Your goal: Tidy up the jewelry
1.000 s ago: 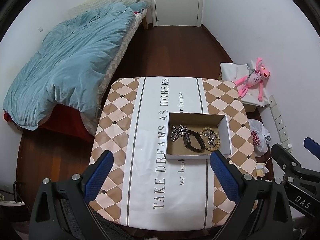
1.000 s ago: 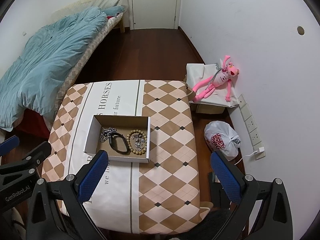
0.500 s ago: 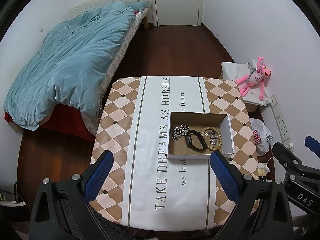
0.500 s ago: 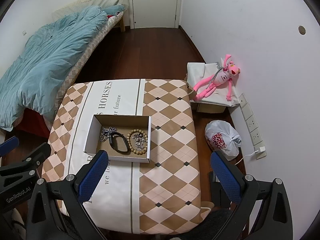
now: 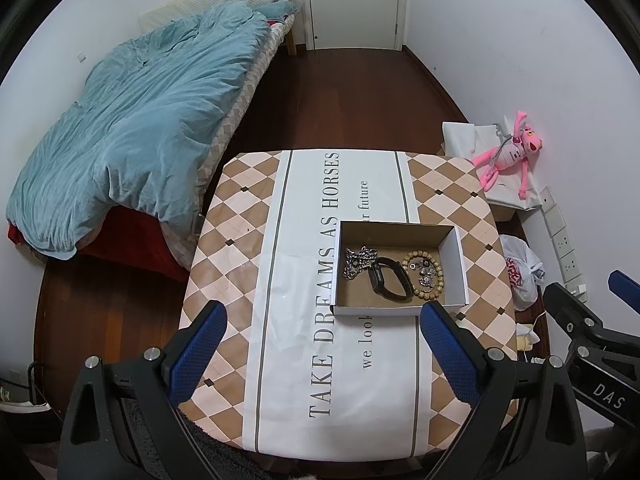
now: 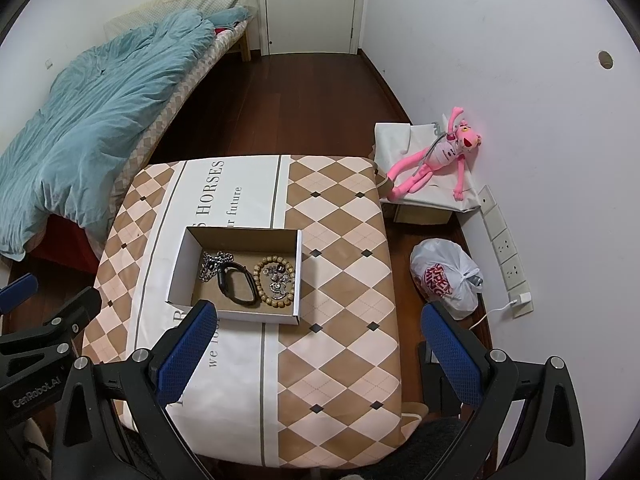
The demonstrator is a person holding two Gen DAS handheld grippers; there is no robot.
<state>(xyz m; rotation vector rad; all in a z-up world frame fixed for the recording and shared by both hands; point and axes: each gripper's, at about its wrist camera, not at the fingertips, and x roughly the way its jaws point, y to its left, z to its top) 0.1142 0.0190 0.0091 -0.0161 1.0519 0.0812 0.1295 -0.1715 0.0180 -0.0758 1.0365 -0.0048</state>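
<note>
A shallow cardboard box (image 5: 458, 256) (image 6: 182, 264) sits on the table. Inside lie a silver chain (image 5: 358, 260) (image 6: 212, 264), a black band (image 5: 390, 280) (image 6: 236, 284), a wooden bead bracelet (image 5: 438, 276) (image 6: 262, 276) and small silver charms (image 5: 424, 274) (image 6: 279, 280). My left gripper (image 5: 322, 348) is open and empty, held high above the table's near side, just short of the box. My right gripper (image 6: 316, 352) is open and empty, held high to the right of the box.
The table (image 5: 248, 240) (image 6: 340, 240) has a checked cloth with lettering. A bed with a blue quilt (image 5: 132, 128) stands at the left. A pink plush toy (image 6: 436, 160) lies on a covered box at the right, with a plastic bag (image 6: 444, 276) on the floor.
Both grippers have drawn back and up a little, so the table and box look slightly smaller and farther. Nothing was taken or let go.
</note>
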